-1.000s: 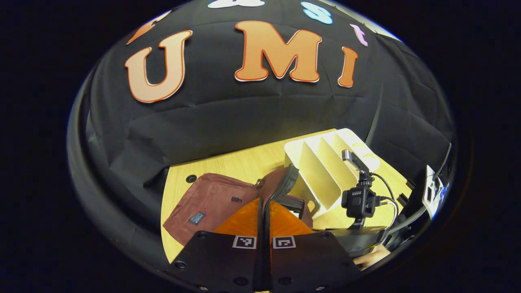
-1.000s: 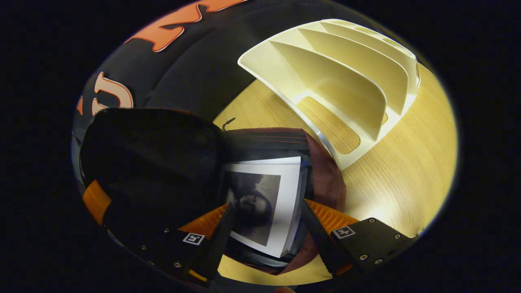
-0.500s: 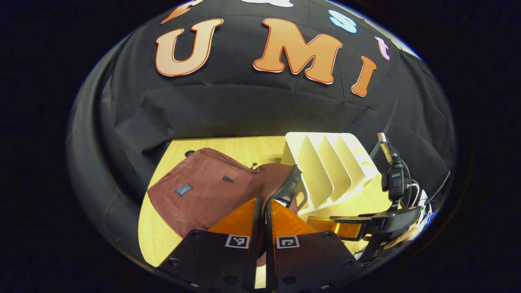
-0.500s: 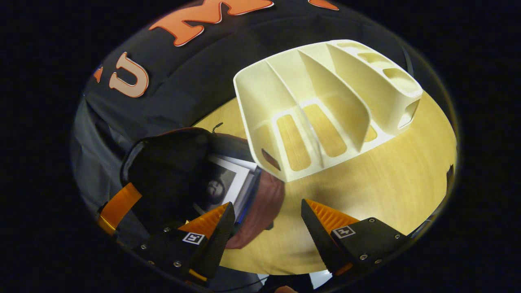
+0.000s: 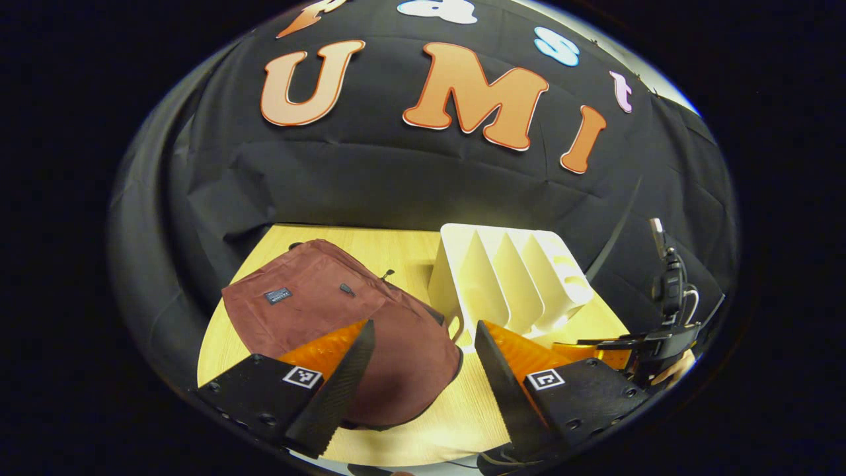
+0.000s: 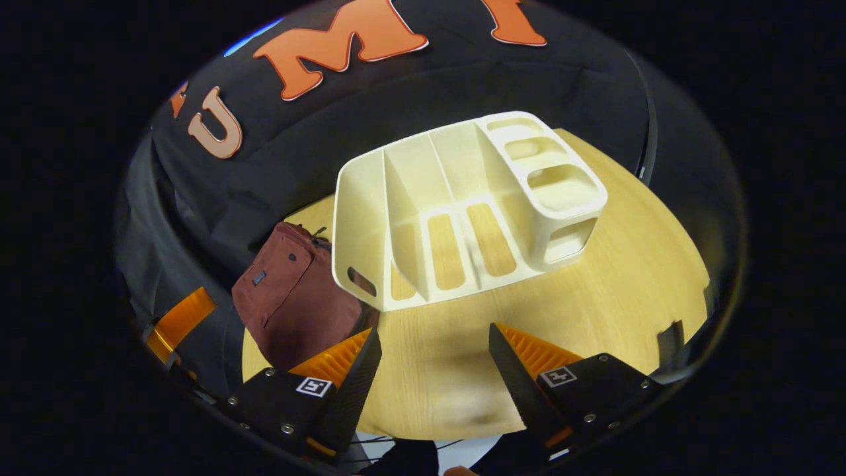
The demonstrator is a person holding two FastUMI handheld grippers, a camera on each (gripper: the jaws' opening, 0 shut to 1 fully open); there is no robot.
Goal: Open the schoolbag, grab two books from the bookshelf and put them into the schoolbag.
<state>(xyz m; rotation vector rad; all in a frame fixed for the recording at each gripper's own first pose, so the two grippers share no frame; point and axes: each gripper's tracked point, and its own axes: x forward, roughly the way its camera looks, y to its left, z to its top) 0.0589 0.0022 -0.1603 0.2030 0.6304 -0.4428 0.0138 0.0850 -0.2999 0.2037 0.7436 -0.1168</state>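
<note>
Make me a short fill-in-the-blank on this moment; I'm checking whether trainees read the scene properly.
1. The maroon schoolbag lies on the ____ table.
2. The cream bookshelf holds ____ books.
3. The left gripper has its fingers ____.
4. The right gripper grips ____.

Missing words: wooden; no; open; nothing

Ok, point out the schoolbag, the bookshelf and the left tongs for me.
schoolbag [image 5: 310,307], left gripper view, on its maroon front panel.
bookshelf [image 6: 360,218], right gripper view, on its near side wall.
left tongs [image 5: 423,377], left gripper view, midway between the fingertips.
</note>
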